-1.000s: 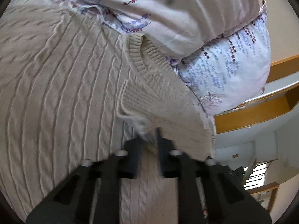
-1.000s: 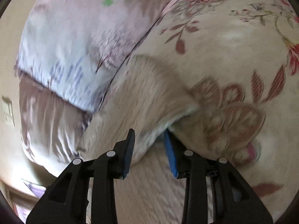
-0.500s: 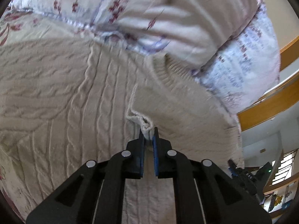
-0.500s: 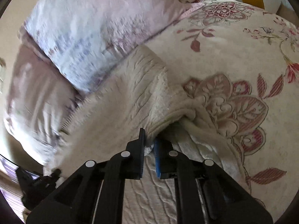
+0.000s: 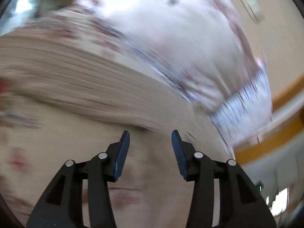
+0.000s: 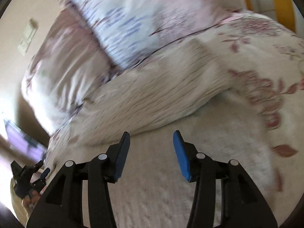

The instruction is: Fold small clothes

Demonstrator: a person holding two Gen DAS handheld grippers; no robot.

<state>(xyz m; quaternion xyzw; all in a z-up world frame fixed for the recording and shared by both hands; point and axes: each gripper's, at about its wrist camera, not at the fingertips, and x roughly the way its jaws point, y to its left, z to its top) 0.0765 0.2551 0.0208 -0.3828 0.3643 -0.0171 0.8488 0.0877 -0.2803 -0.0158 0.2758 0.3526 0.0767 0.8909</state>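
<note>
Both grippers have let go of the sweater since half a second ago: the left gripper (image 5: 150,141) and right gripper (image 6: 151,142) now hold their fingers wide apart, gripping nothing. Just beyond them the cream sweater (image 6: 152,98) lies folded on the floral bed (image 6: 256,60). Behind it pillows (image 6: 117,24) press against its far edge, blurred in the left view.

1. A floral bedspread (image 6: 266,60) lies under and ahead of the fingers.
2. Patterned pillows (image 6: 133,19) are piled beyond the fingertips.
3. A beige wall (image 5: 275,28) rises behind them.
4. Wooden trim (image 5: 269,144) shows off to the right.
</note>
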